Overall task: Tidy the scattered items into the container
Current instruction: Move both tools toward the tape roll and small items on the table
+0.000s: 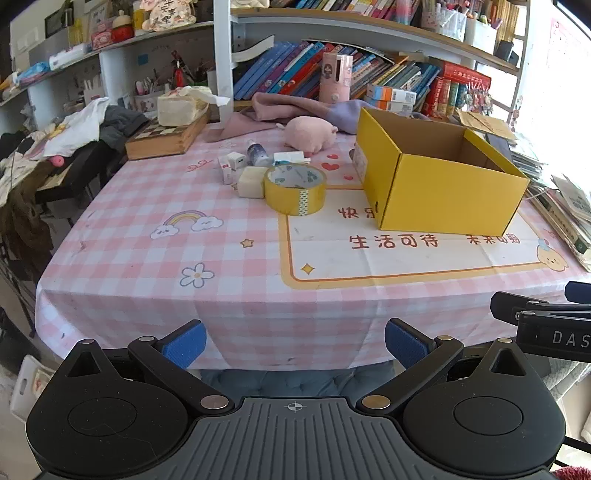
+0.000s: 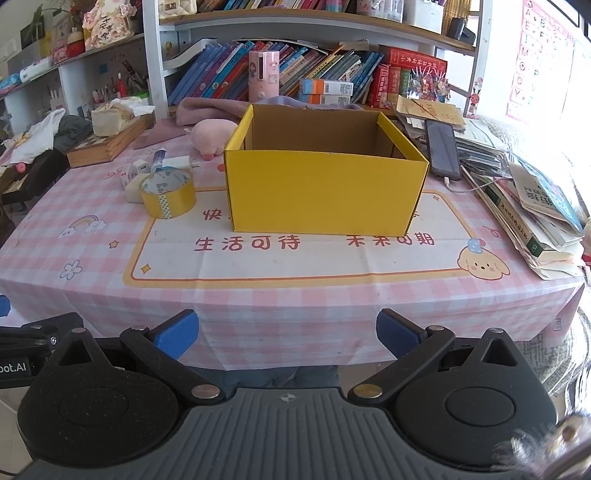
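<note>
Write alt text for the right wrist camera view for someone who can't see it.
An open yellow cardboard box sits mid-table on a pink checked tablecloth, with a roll of yellow tape and small items to its left. The right gripper sits before the table's near edge, blue-padded fingers spread, holding nothing. Bookshelves fill the background.

"生活可待" on tablecloth (image 2: 247,243); "DAS" on right tongs (image 1: 554,332)

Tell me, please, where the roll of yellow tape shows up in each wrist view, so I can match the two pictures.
Left wrist: the tape roll sits just above centre, left of the yellow box.
Right wrist: the tape roll sits left of centre, again left of the yellow box.
Shared landmark: the yellow box on the pink checked tablecloth.
</note>
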`<move>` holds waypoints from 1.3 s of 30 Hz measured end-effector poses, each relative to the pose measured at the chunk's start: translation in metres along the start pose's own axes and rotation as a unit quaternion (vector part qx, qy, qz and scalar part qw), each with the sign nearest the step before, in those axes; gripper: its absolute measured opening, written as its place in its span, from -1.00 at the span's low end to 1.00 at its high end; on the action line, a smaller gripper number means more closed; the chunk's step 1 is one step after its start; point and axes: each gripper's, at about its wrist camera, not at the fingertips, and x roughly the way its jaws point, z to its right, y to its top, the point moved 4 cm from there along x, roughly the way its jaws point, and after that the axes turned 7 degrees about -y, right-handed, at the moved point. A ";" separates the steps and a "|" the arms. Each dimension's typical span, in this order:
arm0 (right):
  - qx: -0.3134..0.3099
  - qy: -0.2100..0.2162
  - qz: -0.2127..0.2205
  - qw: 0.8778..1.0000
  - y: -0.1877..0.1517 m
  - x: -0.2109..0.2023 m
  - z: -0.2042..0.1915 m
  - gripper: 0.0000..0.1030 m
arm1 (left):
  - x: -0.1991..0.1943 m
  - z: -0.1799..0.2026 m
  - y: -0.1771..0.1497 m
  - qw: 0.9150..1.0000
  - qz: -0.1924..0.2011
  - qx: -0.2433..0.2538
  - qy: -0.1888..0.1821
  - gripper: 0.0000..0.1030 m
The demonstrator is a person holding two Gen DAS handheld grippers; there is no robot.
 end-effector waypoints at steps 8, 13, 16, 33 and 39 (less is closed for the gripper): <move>0.002 -0.003 0.001 1.000 0.001 0.000 0.000 1.00 | 0.002 0.002 0.002 1.000 -0.004 0.005 -0.006 1.00; -0.001 -0.002 0.001 1.000 0.001 0.001 -0.002 1.00 | 0.003 0.001 0.003 1.000 -0.005 0.006 -0.010 1.00; -0.004 -0.002 0.000 1.000 0.002 0.001 -0.006 1.00 | 0.003 -0.001 0.002 1.000 -0.006 0.003 -0.009 1.00; -0.044 0.030 -0.001 0.999 0.008 0.002 -0.053 1.00 | -0.009 -0.041 -0.006 0.999 -0.002 -0.038 0.012 1.00; -0.062 0.045 0.003 0.997 0.010 0.000 -0.066 1.00 | -0.017 -0.049 -0.006 0.999 0.013 -0.048 0.007 1.00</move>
